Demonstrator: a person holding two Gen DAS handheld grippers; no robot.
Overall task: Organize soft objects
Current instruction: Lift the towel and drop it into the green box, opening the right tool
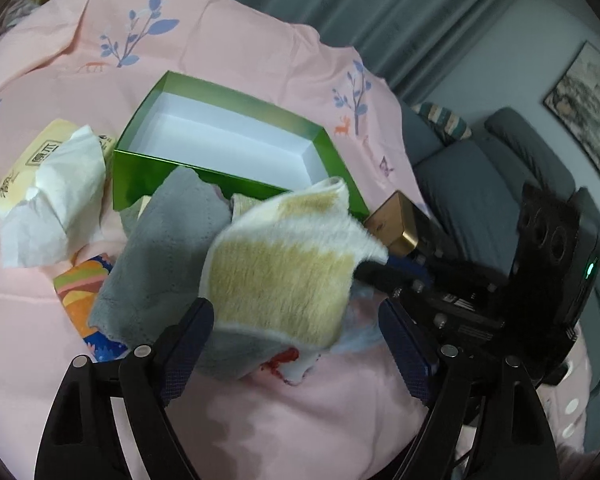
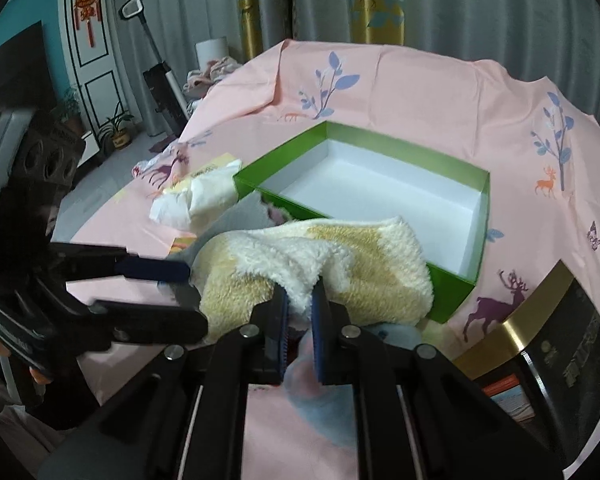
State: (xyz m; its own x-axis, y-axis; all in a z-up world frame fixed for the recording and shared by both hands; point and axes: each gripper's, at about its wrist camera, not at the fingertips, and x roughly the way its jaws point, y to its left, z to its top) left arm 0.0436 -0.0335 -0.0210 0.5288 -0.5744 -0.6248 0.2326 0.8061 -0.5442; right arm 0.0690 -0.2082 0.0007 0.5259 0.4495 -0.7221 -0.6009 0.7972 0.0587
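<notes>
Right now the right gripper [image 2: 300,300] has its two fingers squeezed on a fold of the fluffy yellow and white towel [image 2: 320,268], with only a thin gap between them. It reaches forward and low over the pink sheet [image 2: 420,92]. The left gripper [image 1: 296,332] has its fingers wide apart, one on each side of the towel's near end, not pinching it. The towel sits just in front of the green box [image 1: 236,148], beside a gray cloth [image 1: 156,248].

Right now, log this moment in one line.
right gripper: shut on fluffy towel | left gripper: open | green box: empty
</notes>
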